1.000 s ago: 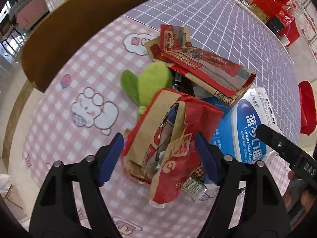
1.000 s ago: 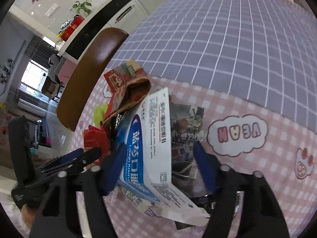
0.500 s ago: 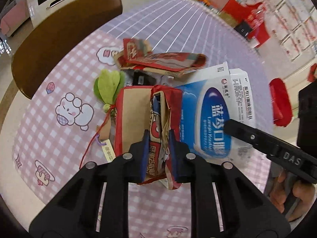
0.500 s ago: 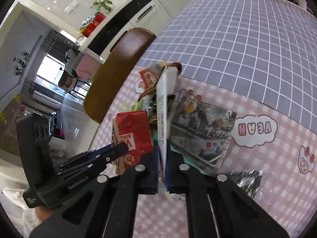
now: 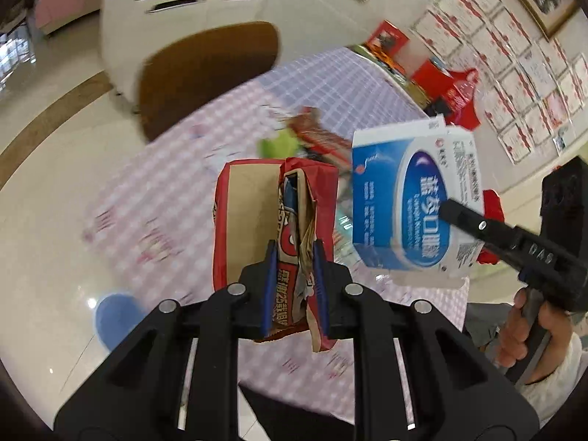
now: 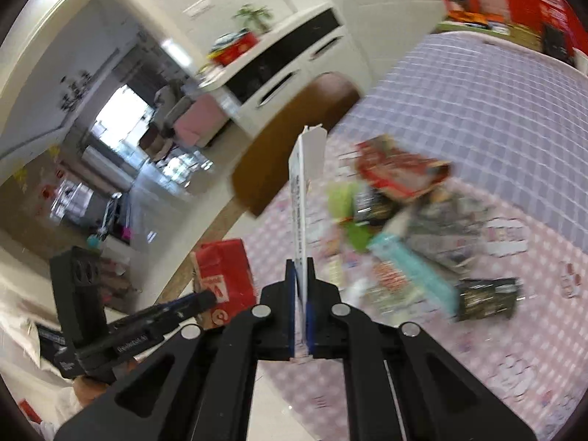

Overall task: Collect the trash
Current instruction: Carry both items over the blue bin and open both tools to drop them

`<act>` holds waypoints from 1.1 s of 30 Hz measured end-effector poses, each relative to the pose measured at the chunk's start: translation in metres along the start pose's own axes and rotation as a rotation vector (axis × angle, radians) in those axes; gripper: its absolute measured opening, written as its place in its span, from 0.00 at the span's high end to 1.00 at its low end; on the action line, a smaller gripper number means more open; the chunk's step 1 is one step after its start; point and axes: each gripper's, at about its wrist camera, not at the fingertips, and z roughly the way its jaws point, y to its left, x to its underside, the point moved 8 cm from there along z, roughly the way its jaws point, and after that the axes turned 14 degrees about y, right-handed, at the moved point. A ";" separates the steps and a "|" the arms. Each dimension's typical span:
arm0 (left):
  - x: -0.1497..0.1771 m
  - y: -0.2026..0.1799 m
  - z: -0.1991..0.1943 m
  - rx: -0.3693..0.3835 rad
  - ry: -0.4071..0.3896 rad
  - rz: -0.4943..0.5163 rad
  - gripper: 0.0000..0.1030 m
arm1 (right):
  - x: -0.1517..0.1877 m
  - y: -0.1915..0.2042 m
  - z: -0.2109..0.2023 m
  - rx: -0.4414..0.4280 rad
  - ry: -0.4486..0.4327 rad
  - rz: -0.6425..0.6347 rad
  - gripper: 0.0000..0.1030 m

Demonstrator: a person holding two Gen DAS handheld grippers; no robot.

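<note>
Both claws are lifted clear of the table, each with a piece of trash pinched in it. The left gripper (image 5: pixel 293 257) is clamped on a red and brown paper bag (image 5: pixel 257 217), its blue pads (image 5: pixel 269 286) pressing the crumpled lower edge; the bag hangs in the air in front of the table edge. Chinese characters and the figures "25" show on the red print between the pads, but I cannot make out the rest.

The right gripper (image 6: pixel 300 275) is squeezed tight on a flattened blue and white carton (image 5: pixel 411 202), seen edge-on from its own camera as a thin white sheet (image 6: pixel 307 183) standing upright between the pads. From the left camera its face is plain: a white ring around a dark blue oval with large white Chinese characters, smaller Latin lettering beneath them too blurred to read, and a block of fine print down the side flap. The letters "DAS" stand on the right gripper's black arm (image 5: pixel 514 242), and a hand (image 5: pixel 529 330) in a pale sleeve grips its handle.

Below, the pink checked tablecloth (image 6: pixel 514 330) carries the remaining litter: another red wrapper (image 6: pixel 400 172), a green plush thing (image 6: pixel 341 198), a teal box (image 6: pixel 411 268) and a dark foil packet (image 6: pixel 488 297), all motion-blurred. A brown chair back (image 5: pixel 205 73) stands beyond the table.
</note>
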 end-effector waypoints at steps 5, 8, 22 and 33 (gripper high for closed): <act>0.058 0.096 -0.035 -0.089 0.004 -0.145 0.82 | 0.029 0.095 0.060 -0.075 0.103 -0.112 0.95; 0.093 0.153 -0.042 -0.139 0.042 -0.246 0.82 | 0.053 0.142 0.109 -0.104 0.179 -0.166 0.95; 0.197 0.337 0.056 -0.180 0.275 -0.571 0.82 | 0.164 0.184 0.326 0.041 0.512 -0.219 0.96; 0.192 0.367 0.127 -0.107 0.354 -0.668 0.46 | 0.188 0.133 0.372 0.155 0.559 -0.198 0.96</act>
